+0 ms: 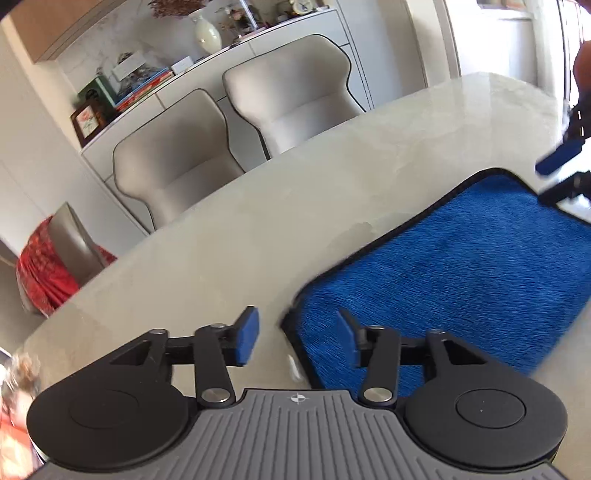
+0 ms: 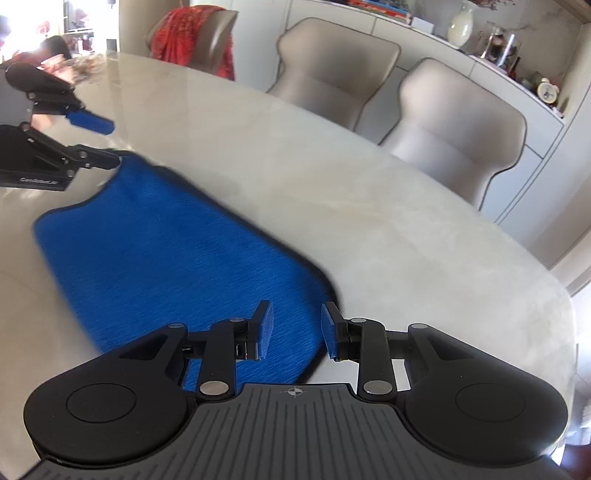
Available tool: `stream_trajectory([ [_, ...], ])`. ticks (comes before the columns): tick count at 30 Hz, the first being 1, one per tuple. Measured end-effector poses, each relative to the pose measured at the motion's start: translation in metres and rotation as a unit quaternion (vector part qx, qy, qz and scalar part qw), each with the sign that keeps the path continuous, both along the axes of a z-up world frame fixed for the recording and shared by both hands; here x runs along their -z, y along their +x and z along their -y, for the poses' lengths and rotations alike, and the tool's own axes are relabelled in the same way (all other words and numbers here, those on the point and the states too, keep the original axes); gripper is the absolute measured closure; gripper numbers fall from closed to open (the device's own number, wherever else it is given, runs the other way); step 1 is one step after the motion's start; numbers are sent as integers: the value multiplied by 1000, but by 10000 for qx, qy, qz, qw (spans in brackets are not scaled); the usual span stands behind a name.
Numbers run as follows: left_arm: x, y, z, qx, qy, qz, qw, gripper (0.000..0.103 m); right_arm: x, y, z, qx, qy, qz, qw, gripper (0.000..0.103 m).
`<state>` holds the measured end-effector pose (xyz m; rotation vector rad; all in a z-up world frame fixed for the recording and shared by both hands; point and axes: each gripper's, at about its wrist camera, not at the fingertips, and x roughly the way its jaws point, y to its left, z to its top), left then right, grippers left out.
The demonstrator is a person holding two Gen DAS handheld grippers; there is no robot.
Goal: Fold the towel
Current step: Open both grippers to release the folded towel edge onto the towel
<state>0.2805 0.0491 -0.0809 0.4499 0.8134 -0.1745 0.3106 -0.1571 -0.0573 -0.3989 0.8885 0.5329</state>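
lies flat on the pale marble-look tabletop (image 2: pixel 388 206), the blue towel (image 1: pixel 461 266): plush, brushed pile, dark stitched border, rounded corners, spread near the tabletop's front edge with wide bare stone beyond it toward the far, curved edge. hovers over the towel's near left corner, the left gripper (image 1: pixel 299 339), jaws apart with nothing between the blue pads, the corner's black hem just inside the right-hand pad. hangs over the near right corner, the right gripper (image 2: pixel 295 328), likewise parted and empty, fabric showing below and between the fingers. faint pale lettering on the left gripper's black side block in the right wrist view, too blurred to read. two beige padded chairs (image 2: pixel 458 140) with dark piping tucked at the far edge. behind them a white sideboard (image 1: pixel 258 51) carrying a cream vase (image 1: pixel 207 33), stacked books, a framed picture. red patterned cloth (image 2: pixel 181 33) draped over a third chair.
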Motion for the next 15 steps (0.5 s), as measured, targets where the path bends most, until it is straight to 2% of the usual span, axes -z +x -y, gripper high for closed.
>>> stream_trajectory([
  [9, 14, -27, 11, -462, -398, -453, 9971, 49, 4, -32, -4, 514, 424, -429, 9969, 73],
  [12, 23, -26, 10, -553, -393, -529, 9963, 49, 3, -42, 2, 724, 535, -518, 9946, 73],
  [15, 32, -22, 9, -601, -392, -650, 9953, 48, 14, -45, 9, 917, 534, -701, 9919, 73],
])
